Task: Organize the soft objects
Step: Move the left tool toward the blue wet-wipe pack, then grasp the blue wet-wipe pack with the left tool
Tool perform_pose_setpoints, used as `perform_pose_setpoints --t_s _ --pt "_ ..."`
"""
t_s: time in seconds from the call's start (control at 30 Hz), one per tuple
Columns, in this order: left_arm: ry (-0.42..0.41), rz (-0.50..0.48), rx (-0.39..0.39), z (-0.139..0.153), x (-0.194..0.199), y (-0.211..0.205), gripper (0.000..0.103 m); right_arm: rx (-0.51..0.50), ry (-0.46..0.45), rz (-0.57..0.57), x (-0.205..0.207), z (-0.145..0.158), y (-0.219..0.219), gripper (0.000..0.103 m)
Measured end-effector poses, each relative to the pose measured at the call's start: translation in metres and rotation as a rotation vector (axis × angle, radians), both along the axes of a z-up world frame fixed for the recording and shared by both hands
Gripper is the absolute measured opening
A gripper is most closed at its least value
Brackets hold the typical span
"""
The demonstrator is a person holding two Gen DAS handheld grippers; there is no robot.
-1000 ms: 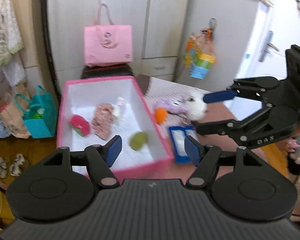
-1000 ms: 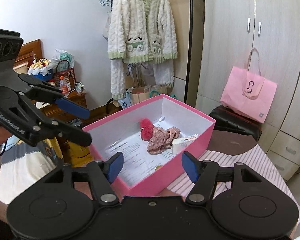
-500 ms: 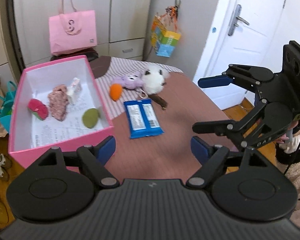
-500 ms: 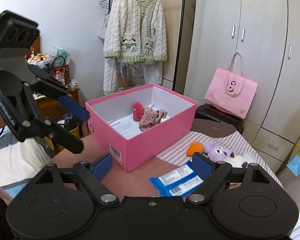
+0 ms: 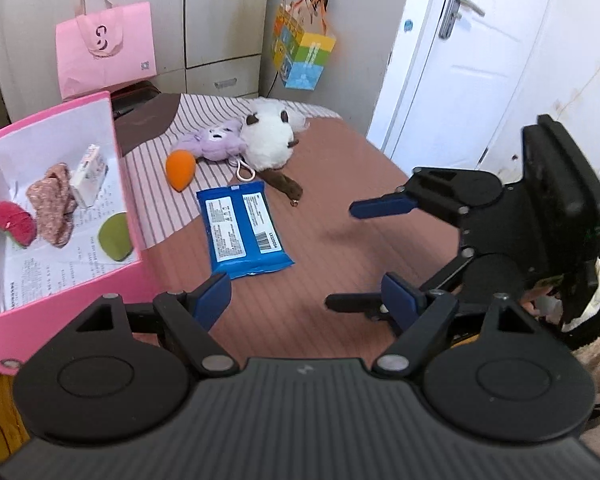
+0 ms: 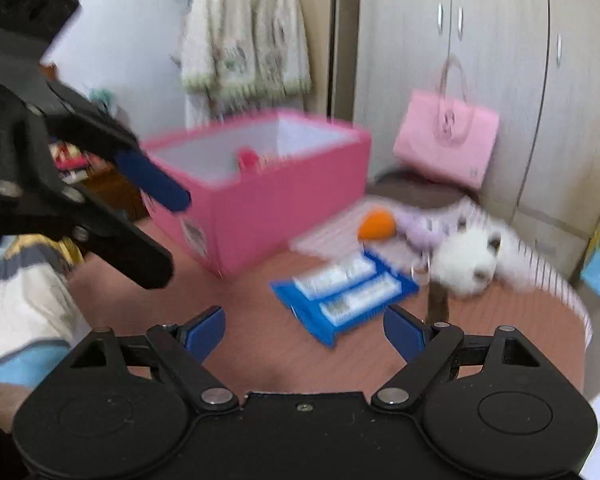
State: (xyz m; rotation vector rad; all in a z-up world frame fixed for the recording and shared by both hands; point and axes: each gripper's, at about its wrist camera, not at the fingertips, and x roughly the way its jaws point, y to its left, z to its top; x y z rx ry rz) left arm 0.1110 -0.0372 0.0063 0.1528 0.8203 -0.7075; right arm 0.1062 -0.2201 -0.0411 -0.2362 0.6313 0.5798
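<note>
Wipes pack point(image 5: 244, 231): flat on counter point(image 5: 340, 216), ahead of left tool point(image 5: 306, 294); both tools gaping, empty; right tool point(image 6: 304, 334) similarly near.

On the brown table point(image 5: 340, 208) an open pink cardboard box point(image 5: 112, 276) stands at the left. Inside it lie a red soft piece point(image 5: 14, 222), a pinkish crumpled cloth point(image 5: 52, 204), a small white carton point(image 5: 89, 176) leaning on the cloth, and a green rounded sponge point(image 5: 116, 237) nearest the box's right wall. Right of the box, on a striped cloth point(image 5: 156, 200), lies an orange egg-shaped sponge point(image 5: 180, 168). Behind it sits a purple plush toy point(image 5: 216, 144), touching a white fluffy plush toy point(image 5: 268, 140) on its right. In front of these lies a flat blue wipes packet point(image 5: 242, 230). A pink paper bag point(image 5: 106, 48) stands behind the box.
</note>
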Motion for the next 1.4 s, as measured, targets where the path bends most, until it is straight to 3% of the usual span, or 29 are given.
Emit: perform_pose_setpoints --t_s 0.2,0.33,0.47,0.63,0.77,0.93,1.17,1.2,1.23,1.4 --pt "-0.021 0.049 0.032 -0.031 0.029 -0.021 0.080 -0.018 -0.002 0.036 0.018 -0.028 0.003 0.088" --pt "-0.021 0.080 0.073 -0.049 0.052 -0.037 0.078 0.003 0.067 0.054 0.037 -0.040 0.005 0.080" --pt "0.007 0.092 0.060 -0.062 0.072 -0.050 0.078 -0.007 0.097 0.023 0.057 -0.053 0.007 0.080" --pt "-0.087 0.150 0.118 -0.077 0.085 -0.064 0.078 0.025 0.099 0.000 0.067 -0.064 0.003 0.080" --pt "-0.083 0.234 0.160 -0.095 0.106 -0.067 0.079 0.051 0.099 -0.003 0.074 -0.065 0.002 0.081" --pt "-0.004 0.249 0.121 -0.103 0.120 -0.062 0.079 0.019 0.086 0.024 0.082 -0.064 0.007 0.081" --pt "0.009 0.254 0.095 -0.106 0.120 -0.063 0.080 0.054 0.085 0.032 0.085 -0.070 0.003 0.084" --pt "0.022 0.240 0.073 -0.105 0.121 -0.062 0.078 0.046 0.084 0.041 0.084 -0.070 0.004 0.086" --pt "0.030 0.226 0.059 -0.103 0.121 -0.061 0.069 0.039 0.084 0.047 0.084 -0.070 0.005 0.087" --pt "0.042 0.198 0.044 -0.102 0.119 -0.060 0.063 0.046 0.080 0.024 0.086 -0.070 0.005 0.087"
